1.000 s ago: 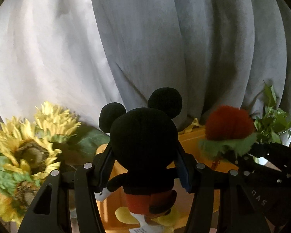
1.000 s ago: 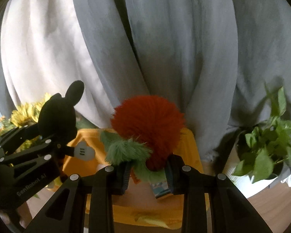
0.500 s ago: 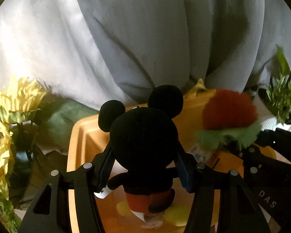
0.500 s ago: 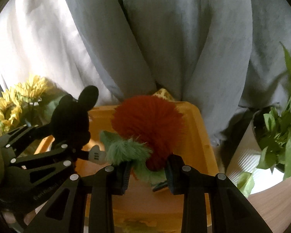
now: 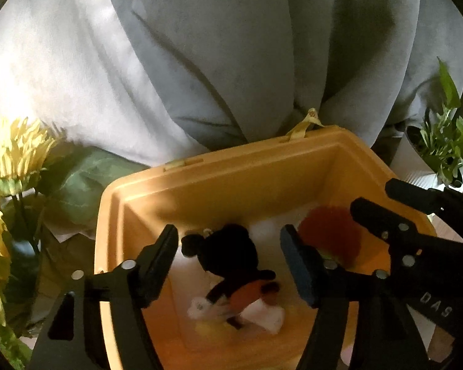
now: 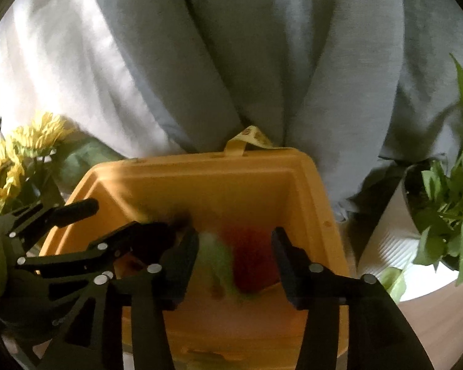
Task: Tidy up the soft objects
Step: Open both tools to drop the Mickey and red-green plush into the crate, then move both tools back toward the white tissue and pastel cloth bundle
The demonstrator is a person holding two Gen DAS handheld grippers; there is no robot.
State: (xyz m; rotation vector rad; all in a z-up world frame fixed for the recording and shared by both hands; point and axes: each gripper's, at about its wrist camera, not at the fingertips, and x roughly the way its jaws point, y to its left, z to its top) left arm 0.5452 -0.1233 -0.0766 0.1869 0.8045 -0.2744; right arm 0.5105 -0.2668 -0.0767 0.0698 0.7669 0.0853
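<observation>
A black mouse plush with red shorts (image 5: 231,265) lies blurred inside the orange bin (image 5: 219,178), below my left gripper (image 5: 231,262), which is open and empty above the bin. A red fuzzy plush with green leaves (image 6: 244,259) is inside the same bin (image 6: 200,169), blurred, below my open right gripper (image 6: 236,262). The red plush also shows in the left wrist view (image 5: 330,231). The left gripper shows at the left of the right wrist view (image 6: 114,234).
Grey curtain (image 5: 231,61) hangs right behind the bin. Yellow artificial sunflowers (image 5: 12,160) stand left of the bin. A potted green plant (image 6: 447,203) in a white ribbed pot stands right of it on a wooden surface.
Both grippers opened and let go of their plush toys, which dropped into the orange bin. Both views tilted down over the bin.
</observation>
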